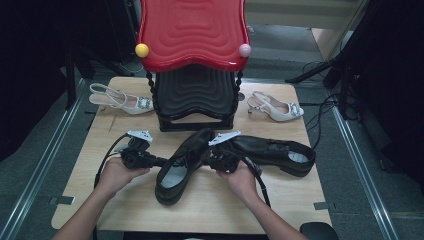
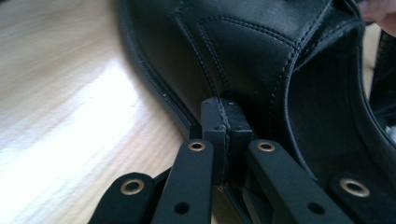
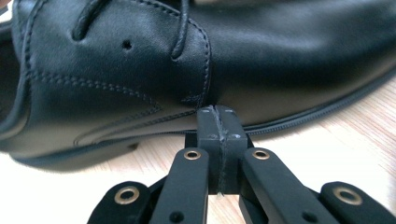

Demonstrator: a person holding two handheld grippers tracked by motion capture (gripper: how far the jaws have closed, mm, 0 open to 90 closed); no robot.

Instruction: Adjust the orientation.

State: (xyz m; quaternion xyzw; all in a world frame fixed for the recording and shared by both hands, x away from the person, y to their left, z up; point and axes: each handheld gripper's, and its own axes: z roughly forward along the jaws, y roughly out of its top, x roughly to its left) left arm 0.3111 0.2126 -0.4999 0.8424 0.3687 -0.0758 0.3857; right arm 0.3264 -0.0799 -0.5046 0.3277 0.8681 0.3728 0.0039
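Observation:
A black leather lace-up shoe (image 1: 177, 167) lies at an angle in the middle of the wooden table (image 1: 100, 200), toe pointing away from me. My left gripper (image 1: 160, 161) presses its shut tips against the shoe's left side; in the left gripper view the pads (image 2: 227, 116) meet with nothing between them, touching the leather (image 2: 243, 51) by the opening. My right gripper (image 1: 205, 161) stands against the shoe's other side, shut and empty (image 3: 217, 122), just below the laces of the shoe (image 3: 116, 70). A second black shoe (image 1: 280, 150) lies to the right behind it.
A red seat (image 1: 192, 30) on a black stand (image 1: 195, 95) with yellow and pink knobs occupies the table's far middle. One white slingback heel (image 1: 125, 102) lies at the far left and another white heel (image 1: 277, 107) at the far right. Cables trail from both grippers.

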